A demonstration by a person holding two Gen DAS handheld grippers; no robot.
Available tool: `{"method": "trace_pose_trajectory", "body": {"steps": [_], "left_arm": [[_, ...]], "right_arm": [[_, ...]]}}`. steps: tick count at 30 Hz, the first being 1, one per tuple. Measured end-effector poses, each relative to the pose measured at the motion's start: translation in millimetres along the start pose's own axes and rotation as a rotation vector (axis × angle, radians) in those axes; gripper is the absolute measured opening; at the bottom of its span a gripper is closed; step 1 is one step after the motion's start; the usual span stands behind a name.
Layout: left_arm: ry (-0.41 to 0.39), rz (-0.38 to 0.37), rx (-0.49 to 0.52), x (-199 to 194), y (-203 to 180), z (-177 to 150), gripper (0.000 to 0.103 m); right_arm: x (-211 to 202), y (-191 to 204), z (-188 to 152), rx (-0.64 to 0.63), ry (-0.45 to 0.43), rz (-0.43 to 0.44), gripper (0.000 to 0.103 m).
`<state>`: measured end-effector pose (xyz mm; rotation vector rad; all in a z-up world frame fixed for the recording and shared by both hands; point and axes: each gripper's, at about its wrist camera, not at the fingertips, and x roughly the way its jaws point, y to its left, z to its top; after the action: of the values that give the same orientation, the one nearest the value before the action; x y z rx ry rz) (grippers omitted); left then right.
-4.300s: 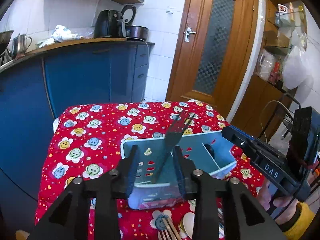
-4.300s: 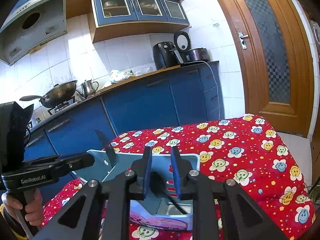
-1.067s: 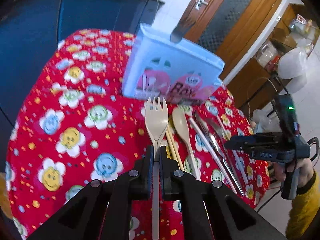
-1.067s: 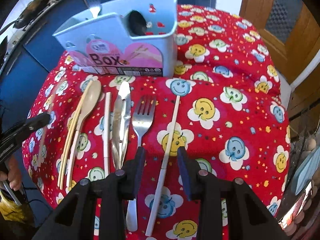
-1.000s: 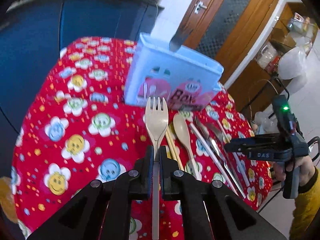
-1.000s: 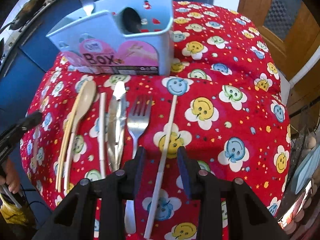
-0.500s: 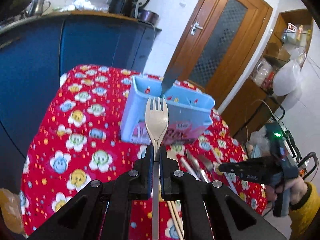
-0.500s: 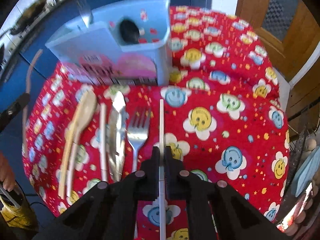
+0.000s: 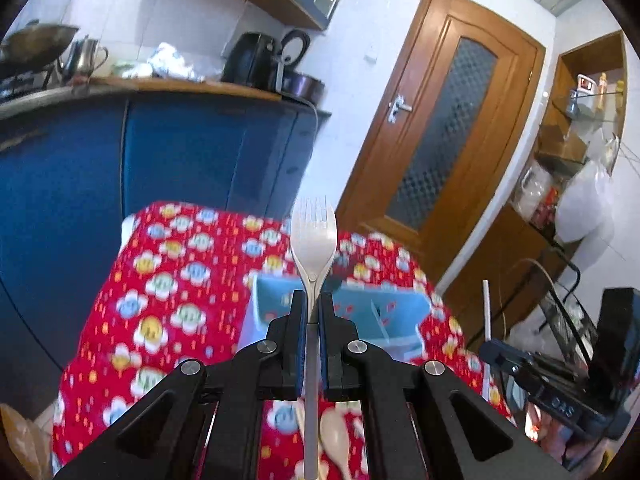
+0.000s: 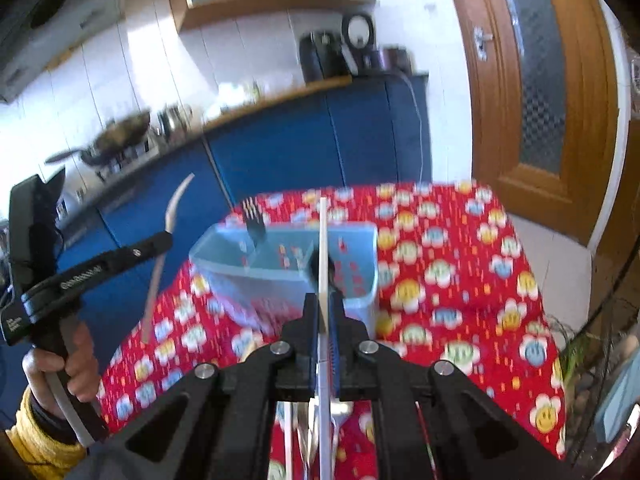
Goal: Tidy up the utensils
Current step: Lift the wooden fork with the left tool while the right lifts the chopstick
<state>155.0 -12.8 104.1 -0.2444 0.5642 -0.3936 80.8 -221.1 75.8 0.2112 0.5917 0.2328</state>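
My left gripper [image 9: 313,300] is shut on a pale beige fork [image 9: 313,236], tines pointing up and forward, held in the air above the near side of the light blue utensil box [image 9: 400,312]. My right gripper [image 10: 324,300] is shut on a white chopstick [image 10: 322,248] that points forward over the box [image 10: 360,272]. A dark fork [image 10: 253,216] stands in the box's left compartment. In the right wrist view the left gripper [image 10: 160,240] shows at left with the beige fork [image 10: 166,232]. In the left wrist view the right gripper [image 9: 492,350] shows at right with the chopstick [image 9: 486,308].
The table wears a red cloth [image 10: 460,264] with smiley flowers. A beige spoon [image 9: 334,436] and other utensils lie near the front edge, a metal fork [image 10: 342,410] among them. Blue cabinets [image 9: 180,152] stand behind, a wooden door [image 9: 444,136] at right.
Both grippers have risen from the table. The left lifted the beige fork up towards the box. The right shut on the white chopstick half a second ago and has lifted it over the box.
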Motion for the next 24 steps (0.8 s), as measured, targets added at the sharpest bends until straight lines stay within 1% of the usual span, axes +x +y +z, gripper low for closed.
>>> {"method": "trace_pose_trajectory", "body": {"steps": [4,10,12,14,17,20,24], "left_arm": [[-0.074,0.025,0.007,11,-4,20,0.006],[-0.168,0.057,0.018,27,-8,36,0.006],[-0.200,0.079,0.018,35,-8,38,0.006],[-0.228,0.110,0.016,46,-6,36,0.006],[-0.248,0.149,0.015,61,-1,28,0.006],[-0.255,0.169,0.018,71,1,20,0.006],[-0.274,0.192,0.045,76,-2,7,0.006]], "right_arm": [[6,-3,11,0.041,-0.057,0.033,0.007],[17,-6,32,0.045,-0.196,0.017,0.007],[23,-8,36,0.046,-0.225,0.013,0.007],[32,-11,39,0.050,-0.253,0.012,0.007],[44,-16,41,0.053,-0.303,0.018,0.007],[54,-17,41,0.026,-0.346,0.003,0.007],[66,-15,37,-0.022,-0.368,-0.017,0.007]]}}
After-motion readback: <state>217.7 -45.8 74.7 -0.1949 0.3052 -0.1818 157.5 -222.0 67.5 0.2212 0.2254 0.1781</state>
